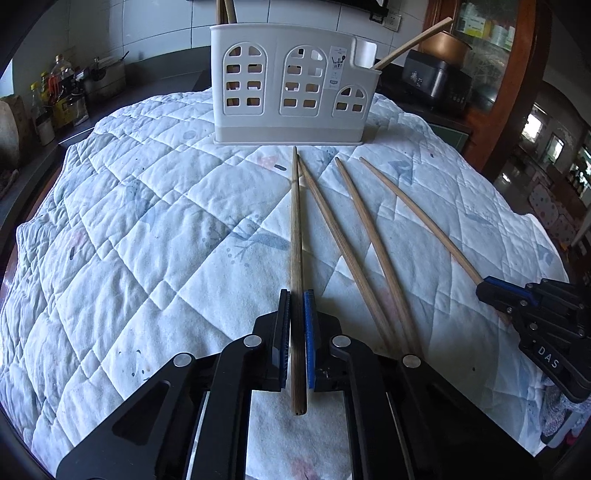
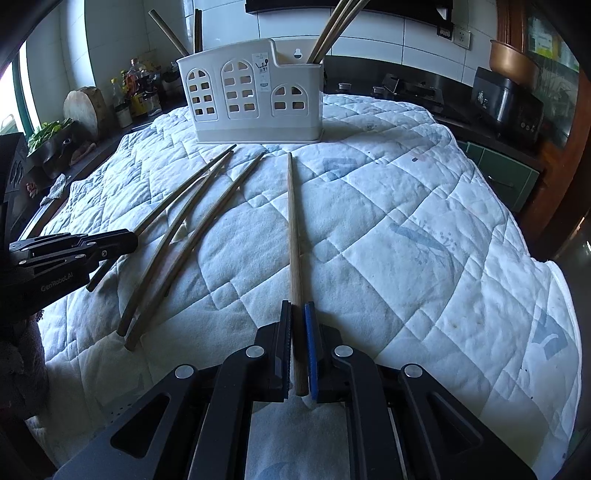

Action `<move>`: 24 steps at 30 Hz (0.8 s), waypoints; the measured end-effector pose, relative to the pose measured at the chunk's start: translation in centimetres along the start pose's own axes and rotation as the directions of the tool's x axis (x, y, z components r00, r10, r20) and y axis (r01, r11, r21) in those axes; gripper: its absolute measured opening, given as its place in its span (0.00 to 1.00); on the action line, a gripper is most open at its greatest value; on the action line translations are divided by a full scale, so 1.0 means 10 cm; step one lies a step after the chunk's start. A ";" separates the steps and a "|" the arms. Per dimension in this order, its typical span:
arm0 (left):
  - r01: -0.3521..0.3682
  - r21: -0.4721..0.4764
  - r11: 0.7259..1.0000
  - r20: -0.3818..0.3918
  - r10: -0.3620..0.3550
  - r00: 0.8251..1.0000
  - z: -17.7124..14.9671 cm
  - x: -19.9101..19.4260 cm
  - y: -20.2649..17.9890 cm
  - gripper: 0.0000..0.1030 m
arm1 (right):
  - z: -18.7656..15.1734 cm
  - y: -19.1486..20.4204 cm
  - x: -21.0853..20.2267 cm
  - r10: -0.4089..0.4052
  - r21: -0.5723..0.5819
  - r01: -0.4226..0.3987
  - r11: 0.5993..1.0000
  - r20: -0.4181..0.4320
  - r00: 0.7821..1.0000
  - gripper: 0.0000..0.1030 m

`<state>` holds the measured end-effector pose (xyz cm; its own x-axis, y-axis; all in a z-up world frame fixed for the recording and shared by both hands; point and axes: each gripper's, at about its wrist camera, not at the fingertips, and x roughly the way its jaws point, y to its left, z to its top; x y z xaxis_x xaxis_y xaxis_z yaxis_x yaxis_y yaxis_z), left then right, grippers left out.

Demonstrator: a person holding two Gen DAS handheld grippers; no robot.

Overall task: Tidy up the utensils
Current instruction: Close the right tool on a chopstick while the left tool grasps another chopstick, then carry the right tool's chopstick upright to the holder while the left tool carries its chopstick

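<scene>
Chopsticks of pale wood lay fanned across a white quilted cloth covering the tabletop, their tips pointing toward a white plastic utensil caddy with arched window cut-outs at the far edge. The left gripper had its jaws closed on the leftmost chopstick, whose tip lay just short of the caddy's base. The right gripper had its jaws clamped on the rightmost chopstick, which also pointed at the caddy. Between those two lay a loose pair of wooden chopsticks on the cloth, nearly touching at their near ends. Several more chopsticks stood upright in the caddy's low right-hand compartment, and others rose behind its taller left side. Left of the caddy, bottles crowded a dark counter; to its right sat a dark rice cooker.
</scene>
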<state>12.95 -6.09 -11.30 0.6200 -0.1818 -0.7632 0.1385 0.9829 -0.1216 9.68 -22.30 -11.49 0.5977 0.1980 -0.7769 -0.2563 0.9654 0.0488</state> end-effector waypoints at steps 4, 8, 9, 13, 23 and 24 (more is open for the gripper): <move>0.012 -0.002 1.000 0.046 -0.011 0.999 0.04 -0.18 0.05 0.06 | 0.06 0.02 -0.16 -0.007 -0.009 0.008 1.000 0.041 0.999 0.07; 0.030 -0.003 1.000 0.095 -0.029 0.995 0.14 -0.39 0.11 0.06 | 0.19 0.05 -0.42 -0.009 -0.021 0.012 1.000 0.109 0.994 0.07; 0.037 -0.002 0.999 0.107 -0.037 0.994 0.17 -0.44 0.13 0.06 | 0.22 0.06 -0.48 -0.010 -0.025 0.013 1.000 0.126 0.992 0.07; 0.060 0.016 0.998 0.143 -0.062 0.988 0.26 -0.63 0.17 0.06 | 0.41 0.07 -0.71 -0.008 -0.040 0.016 0.999 0.185 0.983 0.07; 0.082 0.016 0.996 0.223 -0.084 0.971 0.53 -0.85 0.32 0.06 | 0.92 0.13 -0.98 0.010 -0.076 0.009 0.997 0.247 0.969 0.07; 0.085 0.011 0.996 0.220 -0.085 0.972 0.56 -0.85 0.33 0.06 | 0.97 0.13 -0.98 0.010 -0.080 0.011 0.997 0.249 0.969 0.07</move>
<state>12.44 -1.48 -1.70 0.7609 -0.2672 -0.5913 0.1994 0.9635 -0.1788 10.85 -21.29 2.30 0.7653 0.2434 -0.5958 -0.3099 0.9507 -0.0097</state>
